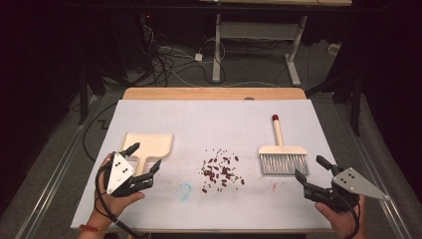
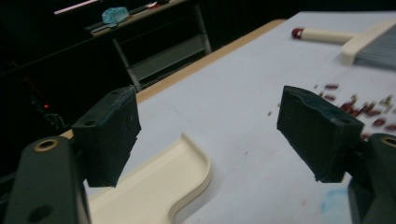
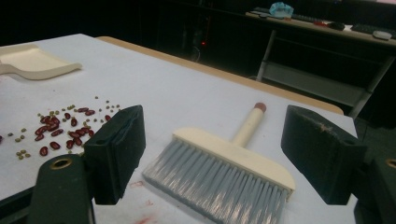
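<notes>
A white-topped counter with a wooden far edge carries the scene, seen from above. At its left lies a cream dustpan, handle toward the near edge. At its right lies a cream hand brush, grey bristles toward the near edge and red-tipped handle pointing away. Between them, well apart from both, is a loose scatter of red beans mixed with smaller pale ones. A faint blue smudge marks the surface near the beans. The left gripper, held in a person's hand, hovers over the dustpan's handle, its jaws spread wide and empty. The right gripper sits just beside the brush's bristles, its jaws likewise wide apart, holding nothing.
</notes>
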`<state>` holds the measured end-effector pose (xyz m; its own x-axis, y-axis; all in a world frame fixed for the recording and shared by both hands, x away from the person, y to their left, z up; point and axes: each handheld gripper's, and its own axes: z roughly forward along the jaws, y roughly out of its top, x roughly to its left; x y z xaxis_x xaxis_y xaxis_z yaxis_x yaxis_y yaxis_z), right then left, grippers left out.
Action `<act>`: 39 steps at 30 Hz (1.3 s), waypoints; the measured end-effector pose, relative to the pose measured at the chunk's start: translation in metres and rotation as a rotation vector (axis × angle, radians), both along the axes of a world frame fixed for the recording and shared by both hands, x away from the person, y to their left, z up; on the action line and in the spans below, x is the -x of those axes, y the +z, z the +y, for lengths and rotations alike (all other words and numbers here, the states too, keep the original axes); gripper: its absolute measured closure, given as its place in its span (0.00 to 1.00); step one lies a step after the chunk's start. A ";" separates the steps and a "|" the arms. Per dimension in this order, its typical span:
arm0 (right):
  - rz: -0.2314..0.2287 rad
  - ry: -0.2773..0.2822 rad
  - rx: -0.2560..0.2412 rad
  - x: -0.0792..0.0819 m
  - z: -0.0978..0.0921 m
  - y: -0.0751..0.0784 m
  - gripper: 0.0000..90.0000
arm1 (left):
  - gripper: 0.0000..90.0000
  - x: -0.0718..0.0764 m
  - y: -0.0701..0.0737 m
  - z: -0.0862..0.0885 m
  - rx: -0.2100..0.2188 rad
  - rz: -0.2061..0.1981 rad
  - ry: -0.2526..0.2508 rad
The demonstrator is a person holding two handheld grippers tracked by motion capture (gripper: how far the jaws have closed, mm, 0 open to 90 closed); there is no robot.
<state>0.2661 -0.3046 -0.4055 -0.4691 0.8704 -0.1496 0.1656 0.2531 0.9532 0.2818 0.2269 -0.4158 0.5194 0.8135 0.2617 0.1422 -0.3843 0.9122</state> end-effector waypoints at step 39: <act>0.428 -0.118 0.113 -0.147 0.024 0.002 0.31 | 0.23 0.000 -0.023 -0.006 -0.042 0.156 -0.042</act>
